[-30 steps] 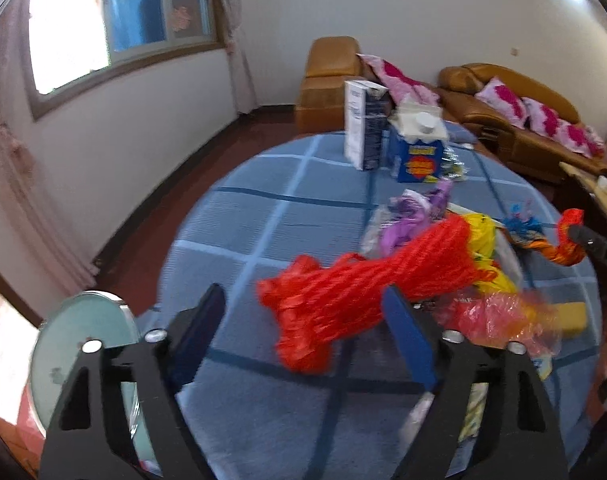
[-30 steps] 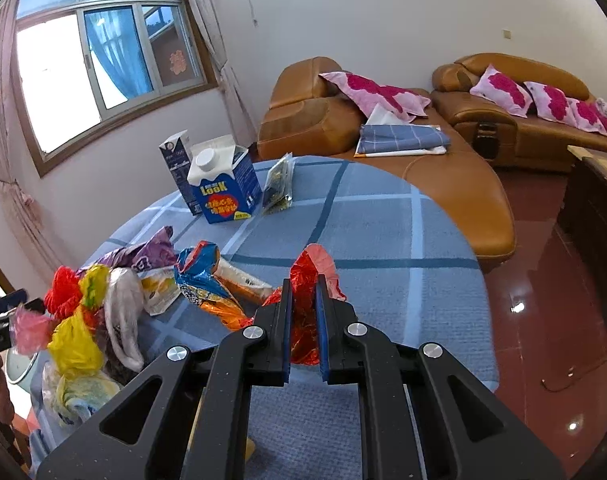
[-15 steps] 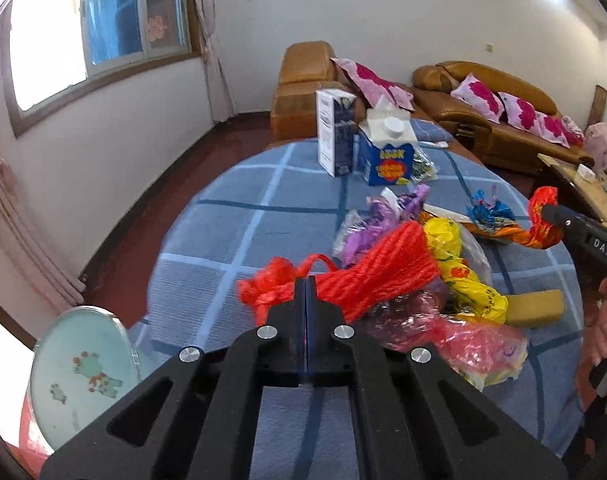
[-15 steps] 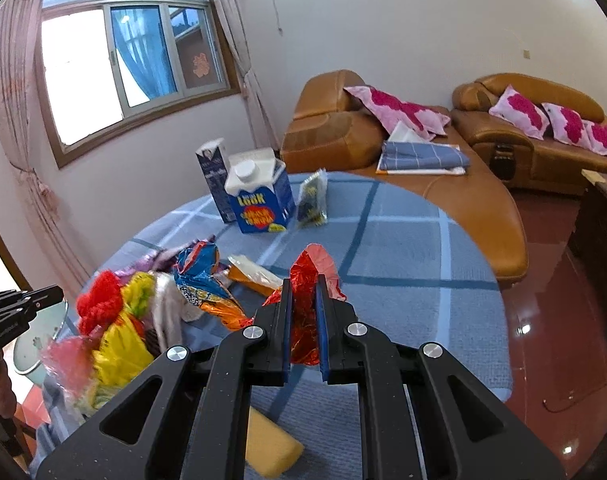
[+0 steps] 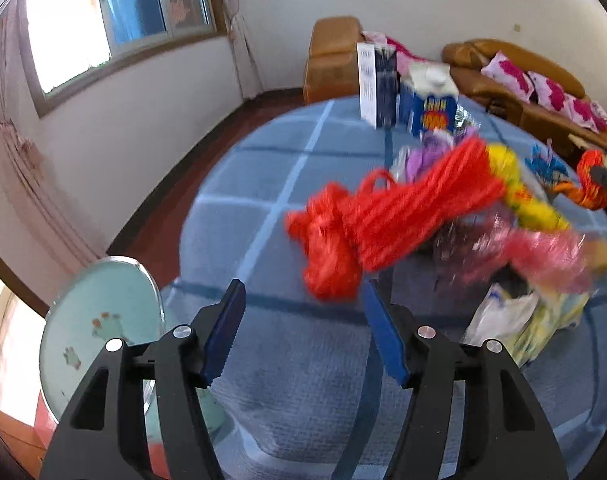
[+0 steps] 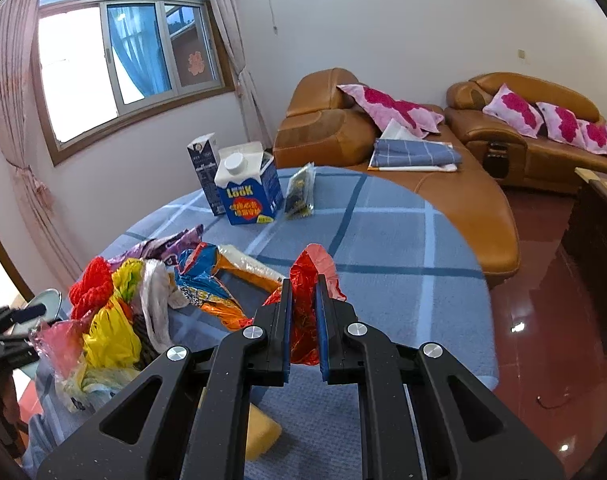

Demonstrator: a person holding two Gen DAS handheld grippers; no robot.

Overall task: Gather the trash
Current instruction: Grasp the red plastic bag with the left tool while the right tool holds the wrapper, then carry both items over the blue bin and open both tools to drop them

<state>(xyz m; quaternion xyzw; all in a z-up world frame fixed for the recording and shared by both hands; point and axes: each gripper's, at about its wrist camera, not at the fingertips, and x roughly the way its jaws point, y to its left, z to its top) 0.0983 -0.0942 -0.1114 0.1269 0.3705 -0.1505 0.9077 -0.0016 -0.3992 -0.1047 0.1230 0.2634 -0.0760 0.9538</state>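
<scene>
L gripper (image 5: 303, 320) just opened, nothing between pads, red net (image 5: 383, 224) just ahead. R gripper (image 6: 303, 320) pinching red wrapper (image 6: 309, 288). Next, prob.: L needs to reach farther, then clamp net.

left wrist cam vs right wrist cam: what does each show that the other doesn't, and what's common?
Left wrist only: the left tongs close up, open, nothing between the pads, just short of the red mesh bag; their jaws have just been opening. Pink plastic bag blurred.

Right wrist only: the right tongs shut on the red foil wrapper; the folded blue cloth on the sofa.

Both: blue milk carton, dark carton, trash pile, checked tablecloth, glass stool top.
</scene>
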